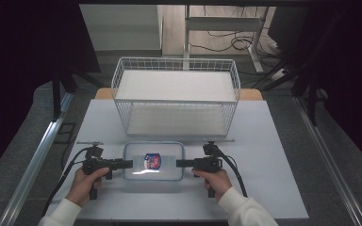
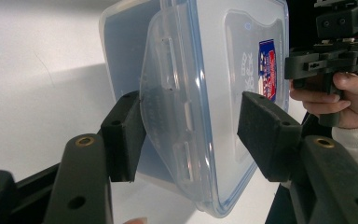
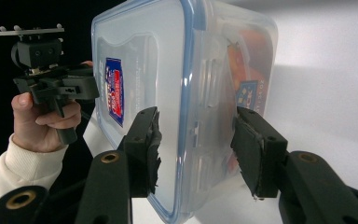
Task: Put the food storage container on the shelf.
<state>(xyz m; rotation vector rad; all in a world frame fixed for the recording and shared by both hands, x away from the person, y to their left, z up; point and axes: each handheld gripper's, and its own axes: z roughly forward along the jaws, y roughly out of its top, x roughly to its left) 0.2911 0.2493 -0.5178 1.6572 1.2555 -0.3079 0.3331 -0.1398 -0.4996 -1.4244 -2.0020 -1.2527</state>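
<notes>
clear lidded container [image 1: 154,161] lies between the tongs on the table [image 1: 273,155]. left gripper [image 2: 191,128] and right gripper [image 3: 196,144] stand released, jaws straddling its end latches. judged best: clench both evenly, keeping the box level.

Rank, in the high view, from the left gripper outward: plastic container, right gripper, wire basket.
1. Plastic container, right beside the left gripper, at its jaws.
2. Right gripper, across the container.
3. Wire basket, farther back on the table.
</notes>
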